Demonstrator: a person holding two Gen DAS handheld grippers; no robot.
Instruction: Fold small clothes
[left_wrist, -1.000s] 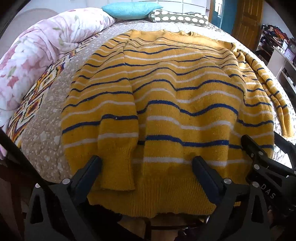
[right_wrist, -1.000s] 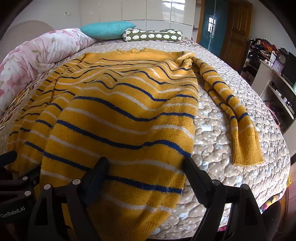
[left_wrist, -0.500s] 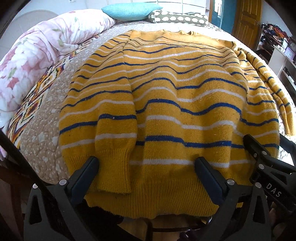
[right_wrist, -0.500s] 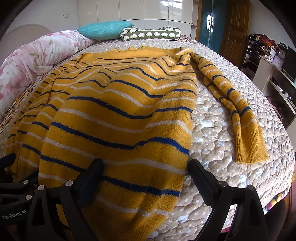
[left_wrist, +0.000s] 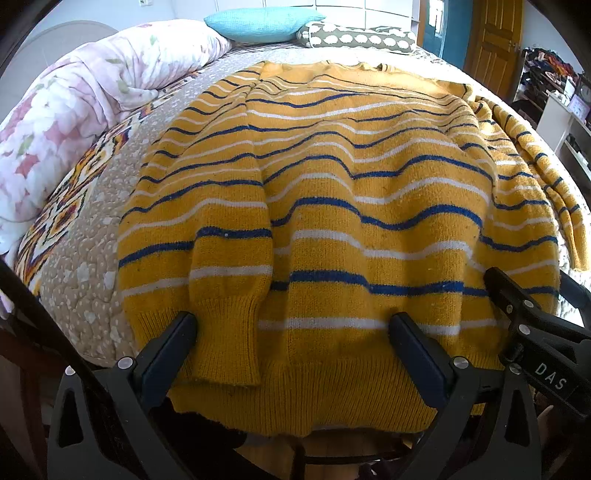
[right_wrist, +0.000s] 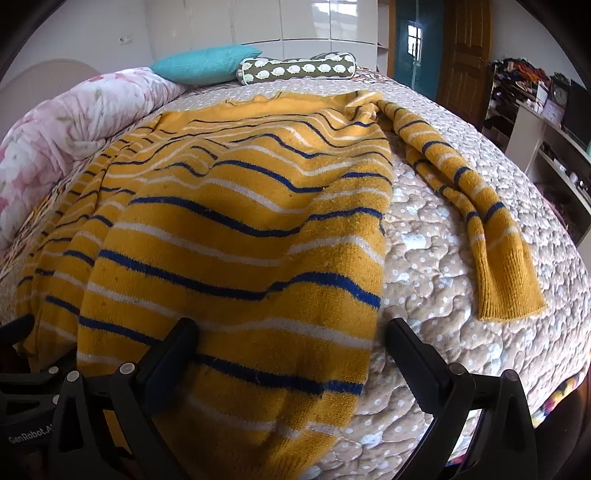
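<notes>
A yellow sweater (left_wrist: 351, 221) with blue and white stripes lies spread on the bed, hem toward me. Its left sleeve (left_wrist: 229, 277) is folded over the body, the cuff near the hem. The right sleeve (right_wrist: 480, 221) stretches out on the quilt (right_wrist: 443, 277). My left gripper (left_wrist: 291, 325) is open just above the hem, one finger beside the cuff. My right gripper (right_wrist: 291, 326) hovers over the sweater's lower right edge (right_wrist: 240, 240); its jaws are opening, the fabric lies below and between them, and the pads do not press it. It also shows in the left wrist view (left_wrist: 517, 306).
A rolled floral duvet (left_wrist: 74, 129) lines the bed's left side. A teal pillow (left_wrist: 262, 22) and a patterned bolster (left_wrist: 358, 37) sit at the head. White shelves (right_wrist: 546, 122) and a wooden door stand to the right. The bed's foot edge is right under the grippers.
The right gripper's jaws have spread wider over the sweater's lower right edge. The left gripper and the sweater have stayed where they were.
</notes>
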